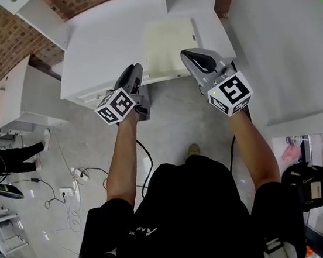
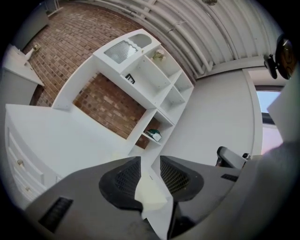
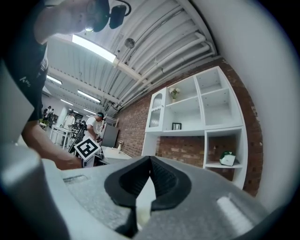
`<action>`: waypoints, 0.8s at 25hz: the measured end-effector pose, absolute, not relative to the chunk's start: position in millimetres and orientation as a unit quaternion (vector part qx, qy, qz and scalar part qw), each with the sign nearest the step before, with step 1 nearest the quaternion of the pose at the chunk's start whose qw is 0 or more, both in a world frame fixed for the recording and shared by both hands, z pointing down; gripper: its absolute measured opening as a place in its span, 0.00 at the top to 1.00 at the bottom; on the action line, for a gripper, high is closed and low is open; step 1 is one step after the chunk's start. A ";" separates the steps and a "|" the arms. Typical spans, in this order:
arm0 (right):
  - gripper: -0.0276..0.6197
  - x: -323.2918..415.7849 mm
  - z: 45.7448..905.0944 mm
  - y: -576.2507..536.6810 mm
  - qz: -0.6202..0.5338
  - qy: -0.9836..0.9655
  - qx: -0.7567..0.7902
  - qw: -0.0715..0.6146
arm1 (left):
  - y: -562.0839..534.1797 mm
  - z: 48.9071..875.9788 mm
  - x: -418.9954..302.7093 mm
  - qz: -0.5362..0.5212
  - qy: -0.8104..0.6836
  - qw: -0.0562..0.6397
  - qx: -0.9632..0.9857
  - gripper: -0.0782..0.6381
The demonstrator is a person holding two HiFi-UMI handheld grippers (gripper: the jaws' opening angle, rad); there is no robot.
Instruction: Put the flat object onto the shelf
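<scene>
The flat object (image 1: pixel 164 44) is a thin cream board lying over the white counter (image 1: pixel 101 47) of the shelf unit. My right gripper (image 1: pixel 189 56) is shut on its right edge; in the right gripper view the pads (image 3: pixel 161 180) meet at the tip (image 3: pixel 150 161) with a cream sliver (image 3: pixel 144 199) pinched between them. My left gripper (image 1: pixel 135 73) is at the board's near left corner. In the left gripper view its jaws (image 2: pixel 150 161) stand a little apart, with the cream corner (image 2: pixel 150 192) in the gap and not pressed.
A white shelf unit (image 2: pixel 159 89) with several compartments stands against the brick wall (image 2: pixel 108 105); a green and white item (image 3: pixel 227 158) sits in a lower compartment. A white wall (image 1: pixel 302 49) is at the right. Cables (image 1: pixel 70 193) and a person (image 1: pixel 4 158) are on the floor at the left.
</scene>
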State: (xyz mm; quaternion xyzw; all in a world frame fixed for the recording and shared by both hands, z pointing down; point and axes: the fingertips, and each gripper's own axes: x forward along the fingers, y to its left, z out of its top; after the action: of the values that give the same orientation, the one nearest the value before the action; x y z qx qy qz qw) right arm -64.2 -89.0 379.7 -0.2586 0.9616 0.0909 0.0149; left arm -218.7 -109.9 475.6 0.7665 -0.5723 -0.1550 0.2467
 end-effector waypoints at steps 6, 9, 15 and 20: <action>0.96 -62.6 390.5 -107.5 0.090 0.968 -0.236 0.003 | -138.3 516.0 -214.8 -0.176 -0.571 0.321 0.734 0.62; 0.96 -65.7 395.3 -115.8 0.088 0.968 -0.233 -0.001 | -147.9 539.3 -222.5 -0.202 -0.567 0.366 0.710 0.56; 0.96 -79.2 397.7 -123.1 0.089 0.969 -0.230 -0.002 | -167.1 589.3 -232.5 -0.241 -0.535 0.450 0.673 0.44; 0.96 -82.6 403.9 -132.4 0.087 0.969 -0.232 -0.002 | -185.8 631.6 -231.0 -0.245 -0.520 0.498 0.649 0.38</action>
State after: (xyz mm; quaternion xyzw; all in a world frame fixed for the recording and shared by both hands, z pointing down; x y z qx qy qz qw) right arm -82.6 -132.4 403.9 -0.2323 0.9688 0.0867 -0.0016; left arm -231.0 -185.8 631.6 0.6486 -0.5205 -0.2453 0.4982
